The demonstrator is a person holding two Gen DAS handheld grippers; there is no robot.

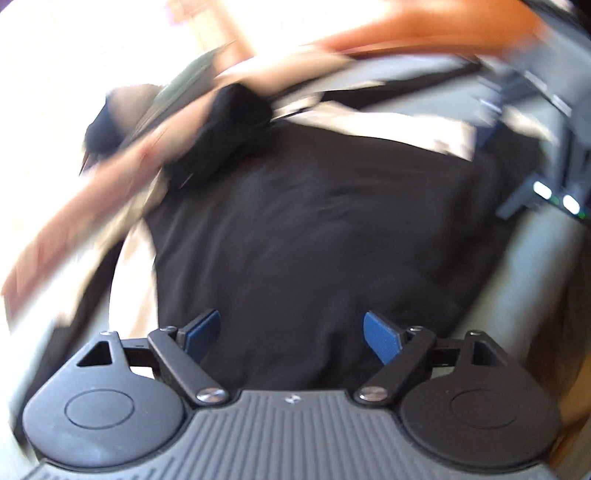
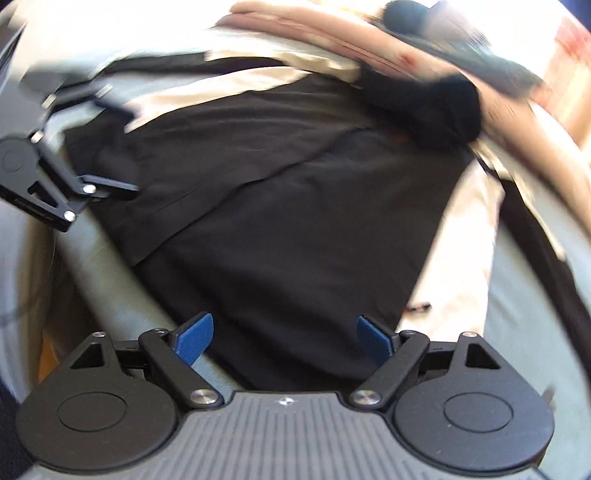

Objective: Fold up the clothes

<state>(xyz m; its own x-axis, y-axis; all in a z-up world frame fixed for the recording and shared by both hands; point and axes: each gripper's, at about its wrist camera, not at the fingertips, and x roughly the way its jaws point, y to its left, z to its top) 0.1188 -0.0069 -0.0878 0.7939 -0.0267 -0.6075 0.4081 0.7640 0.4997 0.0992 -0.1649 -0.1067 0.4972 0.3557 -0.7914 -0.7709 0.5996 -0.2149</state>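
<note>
Spread blue fingers, black garment flat, partly folded, creased

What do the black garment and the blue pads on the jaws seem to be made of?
Black garment: probably a thin matte woven or knit fabric, since it lies in soft creases without shine. Blue pads: likely rubber or textured plastic, with a fine grid pattern.

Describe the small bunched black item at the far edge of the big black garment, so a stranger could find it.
Start from the large black garment spread flat on the pale surface. Follow it to its far end, beside the pinkish folded cloth. There sits a small black bundle: lumpy and rolled, while its neighbours lie flat.
</note>
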